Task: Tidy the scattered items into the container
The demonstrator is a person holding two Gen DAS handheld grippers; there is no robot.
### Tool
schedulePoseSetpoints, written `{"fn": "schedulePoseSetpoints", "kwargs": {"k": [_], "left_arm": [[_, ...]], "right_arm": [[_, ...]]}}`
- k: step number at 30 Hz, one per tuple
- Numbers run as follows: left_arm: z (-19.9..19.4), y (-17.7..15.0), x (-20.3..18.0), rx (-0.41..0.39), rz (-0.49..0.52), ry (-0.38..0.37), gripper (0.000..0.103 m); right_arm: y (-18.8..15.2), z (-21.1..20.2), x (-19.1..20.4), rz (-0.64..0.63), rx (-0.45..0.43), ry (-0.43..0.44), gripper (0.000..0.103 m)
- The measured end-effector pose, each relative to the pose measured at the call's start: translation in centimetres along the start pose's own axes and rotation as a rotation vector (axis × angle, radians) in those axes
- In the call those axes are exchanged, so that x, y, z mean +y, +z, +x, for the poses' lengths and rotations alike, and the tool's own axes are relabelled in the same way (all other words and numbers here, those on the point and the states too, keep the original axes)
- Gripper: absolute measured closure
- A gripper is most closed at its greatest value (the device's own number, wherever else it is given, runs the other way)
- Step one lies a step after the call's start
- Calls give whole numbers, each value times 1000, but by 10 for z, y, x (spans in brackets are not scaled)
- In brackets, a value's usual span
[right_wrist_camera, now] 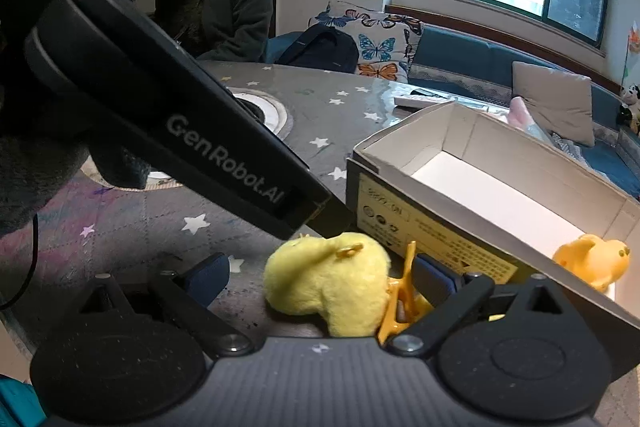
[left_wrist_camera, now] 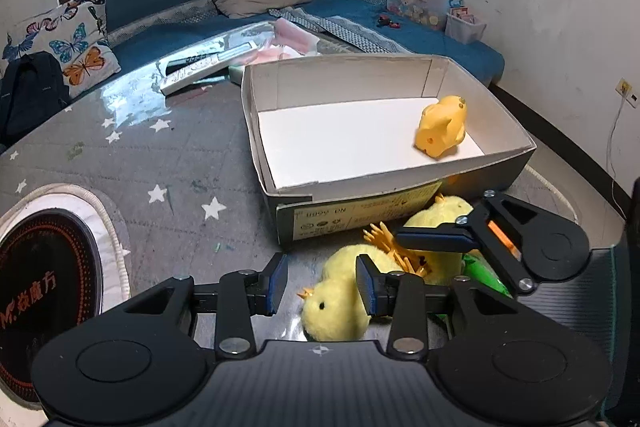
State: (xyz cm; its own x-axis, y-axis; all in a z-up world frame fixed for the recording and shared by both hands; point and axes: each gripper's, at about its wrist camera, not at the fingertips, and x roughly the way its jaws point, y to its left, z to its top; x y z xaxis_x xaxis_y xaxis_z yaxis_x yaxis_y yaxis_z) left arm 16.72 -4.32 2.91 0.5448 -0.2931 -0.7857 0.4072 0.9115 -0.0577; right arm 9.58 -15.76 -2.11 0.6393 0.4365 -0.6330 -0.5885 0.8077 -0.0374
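Left gripper (left_wrist_camera: pixel 322 285) is hovering with jaws apart, nothing between the pads, its right pad resting against the near plush chick (left_wrist_camera: pixel 340 301) instead of straddling it. Right gripper (right_wrist_camera: pixel 320 277) is also spread wide, bracketing the same plush chick (right_wrist_camera: pixel 332 283) without clamping it. Second plush chick (left_wrist_camera: pixel 440 223) is sitting just behind, against the cardboard box (left_wrist_camera: pixel 400 203), with orange plastic feet (left_wrist_camera: pixel 394 247) tangled between the two. A green item (left_wrist_camera: pixel 482 273) is lying under the right gripper; can't tell what it is. One hard yellow plastic duck (left_wrist_camera: pixel 442 127) is already lying inside the box, in the far right corner. Risks, as I'm reading it: both grippers are crowding one toy, so the fingers could collide; fuzzy plush compresses and may slip from smooth pads; the spiky feet may snag and drag the second chick along; the light box may slide on the glossy star-print tabletop (left_wrist_camera: pixel 160 163) if bumped.
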Motion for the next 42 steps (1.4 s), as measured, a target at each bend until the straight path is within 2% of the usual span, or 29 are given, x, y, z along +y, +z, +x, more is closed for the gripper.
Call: {"fn": "schedulePoseSetpoints", "kwargs": {"k": [17,25,37,42], "left_arm": [[3,-19,8,73,31,-28,62],[11,-23,2,101,60,-47,63],[10,-24,4,107,64,-58,68],[6,-18,5,99,57,-71,68]], "right_arm": [[-9,-7,11,-10,-18,82,4],[-11,-15,10,4,-27,73,4],[-23,-24,1,-5,23,27,4],[-20,-30,4,-11,-3,24,2]]}}
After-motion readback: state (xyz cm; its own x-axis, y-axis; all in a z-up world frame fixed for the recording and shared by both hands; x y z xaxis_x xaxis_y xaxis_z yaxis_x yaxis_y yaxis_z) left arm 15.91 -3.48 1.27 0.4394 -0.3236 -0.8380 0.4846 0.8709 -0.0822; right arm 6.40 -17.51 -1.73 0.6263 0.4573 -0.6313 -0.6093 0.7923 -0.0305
